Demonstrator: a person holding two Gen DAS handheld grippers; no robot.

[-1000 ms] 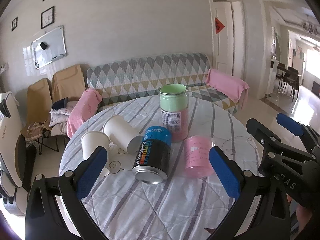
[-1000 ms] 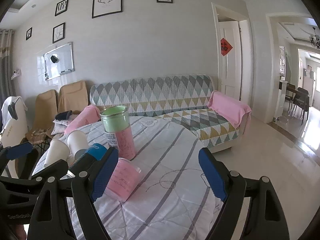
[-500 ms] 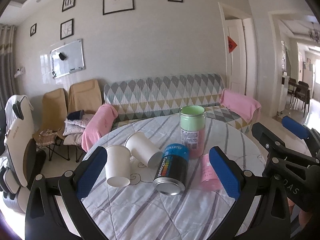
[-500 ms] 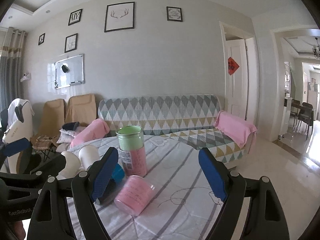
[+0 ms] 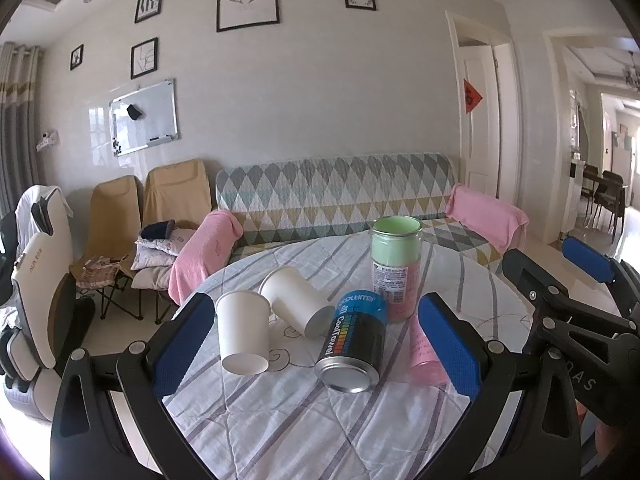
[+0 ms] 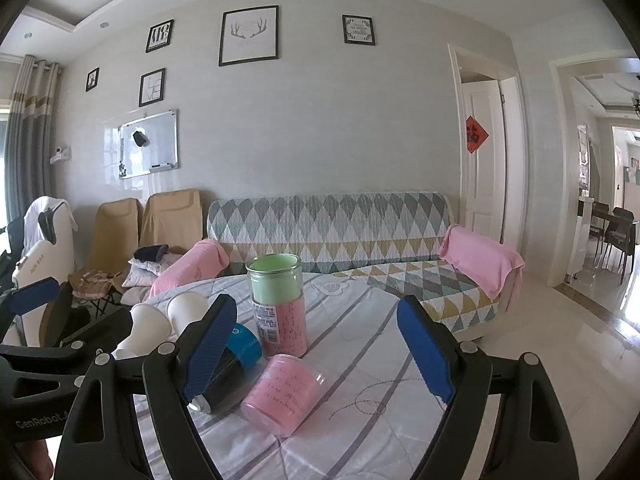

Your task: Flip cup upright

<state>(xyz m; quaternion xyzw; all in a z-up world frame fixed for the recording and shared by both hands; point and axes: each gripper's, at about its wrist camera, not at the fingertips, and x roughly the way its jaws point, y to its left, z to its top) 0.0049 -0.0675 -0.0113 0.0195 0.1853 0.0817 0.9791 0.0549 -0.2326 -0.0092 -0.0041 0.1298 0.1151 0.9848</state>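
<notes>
Two white paper cups lie tipped on the round table: the near one [image 5: 242, 334] with its mouth away from me, the far one [image 5: 296, 306] behind it on its side. They also show in the right wrist view [image 6: 146, 330]. A pink plastic cup [image 6: 282, 394] lies on its side to the right; it shows partly hidden behind my finger in the left wrist view [image 5: 424, 354]. My left gripper [image 5: 316, 348] is open and empty, above the table before the cups. My right gripper [image 6: 318, 354] is open and empty, over the pink cup.
A blue-and-black can [image 5: 354, 344] lies on its side between the cups. A tall green-and-pink canister [image 5: 396, 268] stands upright behind it. The striped tablecloth [image 5: 304, 424] covers the table. A patterned sofa [image 5: 336, 200] and chairs [image 5: 116, 220] stand beyond the table's far edge.
Both grippers have tilted upward and drawn back, so the cups and cans sit lower and farther in view. Nothing on the table has moved. Both stay open.
</notes>
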